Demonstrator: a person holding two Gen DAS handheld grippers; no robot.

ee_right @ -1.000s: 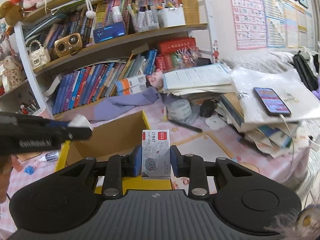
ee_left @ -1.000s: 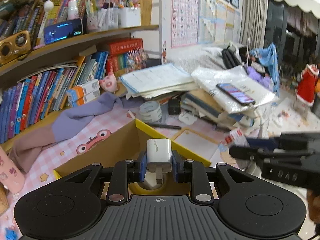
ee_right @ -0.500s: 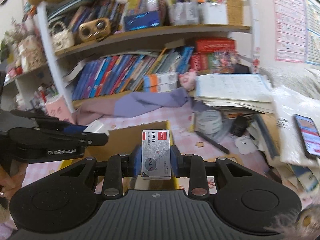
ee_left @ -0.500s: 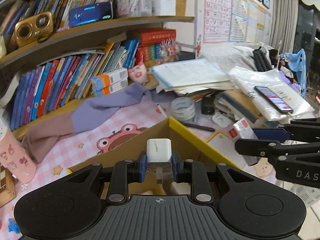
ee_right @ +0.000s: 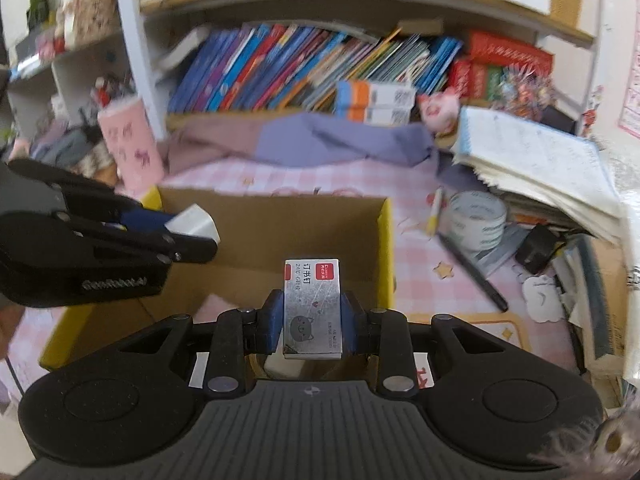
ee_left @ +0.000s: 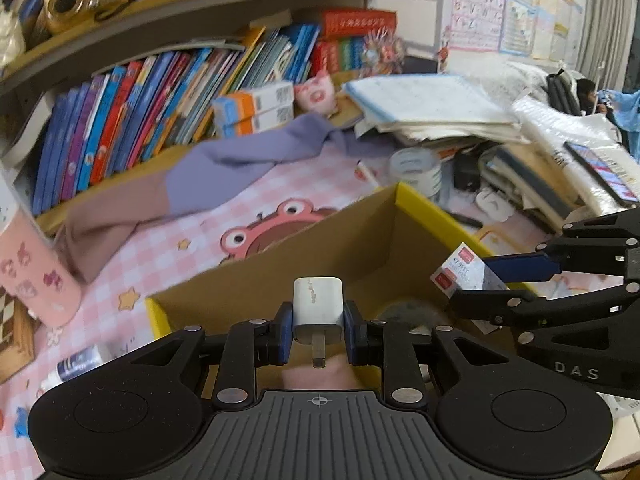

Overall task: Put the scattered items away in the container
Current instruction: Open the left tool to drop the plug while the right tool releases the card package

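An open cardboard box with yellow rims [ee_left: 424, 204] [ee_right: 386, 248] stands on the pink checked mat. My left gripper [ee_left: 318, 330] is shut on a white charger plug [ee_left: 318, 306], held above the box's near side; it also shows in the right wrist view [ee_right: 192, 224]. My right gripper [ee_right: 312, 326] is shut on a small grey staple box [ee_right: 312, 304] with red labels, held over the box's right part; it shows in the left wrist view [ee_left: 464, 272] too. A roll of tape [ee_left: 408, 314] lies inside the box.
A white tape roll [ee_right: 476, 220], a black pen [ee_right: 472, 272], a small black adapter [ee_right: 534, 248] and a paper stack [ee_right: 536, 168] lie right of the box. A pink cup [ee_right: 130, 148] stands left. A purple cloth [ee_left: 224, 176] lies behind. A small tube [ee_left: 80, 364] lies at the left.
Both grippers have come down and forward over the box, still holding their items. The right gripper has moved closer to the left one.
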